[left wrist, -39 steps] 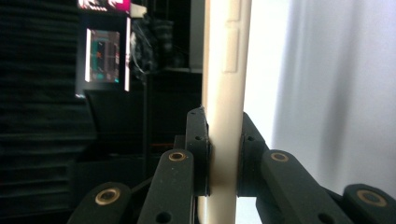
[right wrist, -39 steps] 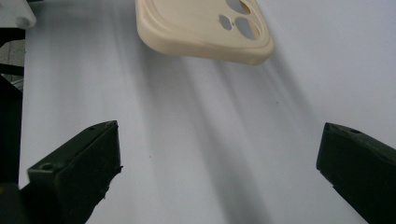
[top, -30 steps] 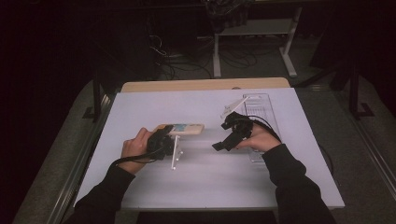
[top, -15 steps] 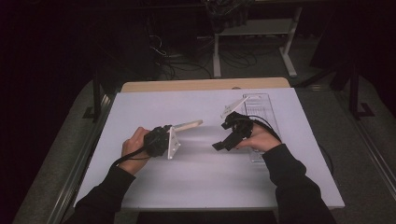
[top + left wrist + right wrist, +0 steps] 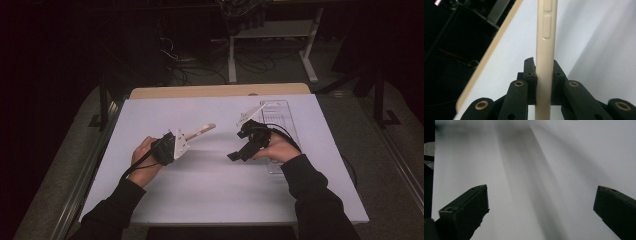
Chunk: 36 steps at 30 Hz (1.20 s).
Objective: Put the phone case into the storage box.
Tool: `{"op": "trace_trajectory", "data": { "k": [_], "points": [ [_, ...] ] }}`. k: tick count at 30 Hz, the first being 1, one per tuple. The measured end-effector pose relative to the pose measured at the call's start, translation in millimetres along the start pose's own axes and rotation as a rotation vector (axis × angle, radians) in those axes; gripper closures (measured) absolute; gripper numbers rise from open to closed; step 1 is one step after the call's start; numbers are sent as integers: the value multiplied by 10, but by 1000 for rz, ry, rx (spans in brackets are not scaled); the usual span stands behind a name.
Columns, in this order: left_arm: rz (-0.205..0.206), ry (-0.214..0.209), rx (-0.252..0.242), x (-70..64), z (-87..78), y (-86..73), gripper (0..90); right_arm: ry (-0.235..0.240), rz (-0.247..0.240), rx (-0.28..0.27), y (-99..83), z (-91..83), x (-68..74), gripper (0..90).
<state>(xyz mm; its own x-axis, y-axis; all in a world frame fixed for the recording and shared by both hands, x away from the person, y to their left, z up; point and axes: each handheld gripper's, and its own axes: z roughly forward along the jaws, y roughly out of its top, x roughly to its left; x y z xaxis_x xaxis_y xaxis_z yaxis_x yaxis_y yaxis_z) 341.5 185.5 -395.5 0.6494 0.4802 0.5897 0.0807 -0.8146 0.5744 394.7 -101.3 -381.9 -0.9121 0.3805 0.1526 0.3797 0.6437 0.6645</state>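
My left gripper (image 5: 181, 143) is clamped on a cream phone (image 5: 200, 133), lifted clear of the white surface (image 5: 210, 190). Seen from the left gripper's camera, both jaws pinch the phone's (image 5: 545, 50) flat faces near one end, its edge with two side buttons turned toward the lens. Its long axis runs straight out from the jaws, pointing up and rightward toward my right gripper (image 5: 239, 154). That one hangs with jaws spread wide and nothing between them, just right of the phone's free end, so it is the nearer hand for any handover. Behind it lies a clear tray (image 5: 280, 112). Count: one phone, one tray, two grippers.
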Motion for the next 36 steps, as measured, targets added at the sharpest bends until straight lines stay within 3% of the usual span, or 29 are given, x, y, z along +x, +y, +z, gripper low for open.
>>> {"op": "trace_trajectory", "data": {
  "k": [6,9,11,13,14,17,19,27,31,33,36],
  "points": [
    [-122,-87,-24,63,8,-10,792,3,14,6,-1,-1,4,0],
    [-159,-123,-21,105,6,-19,792,3,20,9,-2,1,7,0],
    [-204,-145,-25,117,6,-22,791,-3,0,7,-6,8,-6,0],
    [-222,-158,-28,139,4,-25,791,-4,2,6,-5,8,-5,0],
    [-261,-166,-46,135,13,-26,792,-2,4,5,-4,8,-4,0],
    [-278,-186,-40,169,4,-30,792,1,13,4,-1,1,1,0],
    [-322,-197,-54,170,8,-31,792,-2,10,4,-2,2,-3,0],
    [-415,-242,-70,222,4,-36,792,-4,5,2,-2,1,-7,0],
    [-495,-271,-84,237,3,-41,792,-11,-8,0,-5,8,-19,0],
    [-513,-281,-88,259,-2,-50,792,-10,-5,2,-6,7,-16,0],
    [-585,-296,-116,256,5,-53,792,-13,-7,3,-7,10,-21,0]
  ]
}}
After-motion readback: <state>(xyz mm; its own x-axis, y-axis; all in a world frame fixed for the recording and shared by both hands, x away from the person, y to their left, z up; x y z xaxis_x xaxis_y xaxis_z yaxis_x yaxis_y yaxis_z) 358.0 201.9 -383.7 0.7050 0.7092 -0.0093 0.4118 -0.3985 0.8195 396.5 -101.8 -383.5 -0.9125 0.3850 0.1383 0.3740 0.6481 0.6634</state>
